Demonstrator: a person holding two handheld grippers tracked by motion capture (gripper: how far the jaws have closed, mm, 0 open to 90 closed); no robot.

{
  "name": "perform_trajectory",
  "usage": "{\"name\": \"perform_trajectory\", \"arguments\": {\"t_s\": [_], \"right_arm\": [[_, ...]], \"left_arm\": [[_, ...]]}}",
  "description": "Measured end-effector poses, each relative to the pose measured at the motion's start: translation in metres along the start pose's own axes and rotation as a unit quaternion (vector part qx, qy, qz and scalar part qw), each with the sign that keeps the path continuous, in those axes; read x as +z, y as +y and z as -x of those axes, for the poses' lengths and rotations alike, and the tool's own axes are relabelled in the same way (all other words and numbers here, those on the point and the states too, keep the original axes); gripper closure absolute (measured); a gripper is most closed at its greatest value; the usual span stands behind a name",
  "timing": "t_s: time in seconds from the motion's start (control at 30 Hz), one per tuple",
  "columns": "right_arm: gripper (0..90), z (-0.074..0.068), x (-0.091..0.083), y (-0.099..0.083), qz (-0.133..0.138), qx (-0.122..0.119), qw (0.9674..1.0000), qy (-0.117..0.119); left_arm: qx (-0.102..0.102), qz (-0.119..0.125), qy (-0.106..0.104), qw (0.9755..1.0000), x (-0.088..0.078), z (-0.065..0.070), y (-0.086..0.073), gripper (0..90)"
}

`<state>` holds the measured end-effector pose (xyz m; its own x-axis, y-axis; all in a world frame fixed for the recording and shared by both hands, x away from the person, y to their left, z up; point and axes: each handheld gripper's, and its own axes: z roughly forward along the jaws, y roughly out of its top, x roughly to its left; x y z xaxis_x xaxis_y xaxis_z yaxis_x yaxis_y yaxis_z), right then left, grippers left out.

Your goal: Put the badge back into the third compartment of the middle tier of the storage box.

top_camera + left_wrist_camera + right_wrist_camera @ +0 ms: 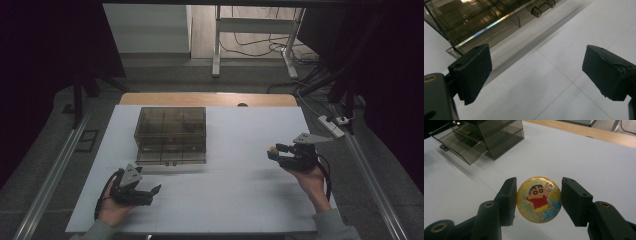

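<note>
A round yellow glitter badge [539, 199] with a cartoon child in a red shirt sits between the jaws of my right gripper [539, 201], which is shut on its edges and holds it above the white table. From above, the badge [272, 149] is a small yellow spot at the tip of the right gripper [274, 151], at the table's right. A smoky clear drawer box [171, 132] stands at the back left, its bottom drawer [461, 147] pulled out. My left gripper [155, 191] is open and holds nothing, near the front left, with the drawer's knob [536, 11] ahead of its pads [474, 72].
A white sheet [235, 195] covers the table, with a wooden strip [210, 99] along its far edge. Metal rails [50, 180] run along both sides. A power strip [331, 126] and cables lie on the floor at the right.
</note>
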<state>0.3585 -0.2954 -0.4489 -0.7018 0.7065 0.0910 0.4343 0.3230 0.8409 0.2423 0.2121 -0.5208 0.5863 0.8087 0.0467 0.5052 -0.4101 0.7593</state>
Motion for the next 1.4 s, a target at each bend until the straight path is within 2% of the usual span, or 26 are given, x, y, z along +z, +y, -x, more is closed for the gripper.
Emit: {"name": "perform_trajectory", "arguments": {"t_s": [0.13, 0.43, 1.03, 1.4], "right_arm": [[47.1, -0.006, 0.0, 0.004, 0.013, 0.0, 0.9999, 0.01], [47.1, -0.017, 0.004, 0.01, 0.024, -0.005, 0.9994, 0.025], [47.1, -0.041, 0.023, 0.019, 0.026, -0.032, 0.9982, 0.044], [47.1, -0.05, 0.033, 0.024, 0.024, -0.037, 0.9974, 0.056]], "left_arm": [[0.0, -0.001, 0.0, 1.0, 0.0, 0.0, 0.0, 9.2], [0.001, -0.002, 0.001, 1.0, 0.001, 0.0, 0.0, 9.2], [0.001, -0.002, 0.001, 1.0, 0.001, 0.0, 0.0, 9.2], [0.001, -0.003, 0.001, 1.0, 0.002, 0.0, 0.0, 9.2]]}}
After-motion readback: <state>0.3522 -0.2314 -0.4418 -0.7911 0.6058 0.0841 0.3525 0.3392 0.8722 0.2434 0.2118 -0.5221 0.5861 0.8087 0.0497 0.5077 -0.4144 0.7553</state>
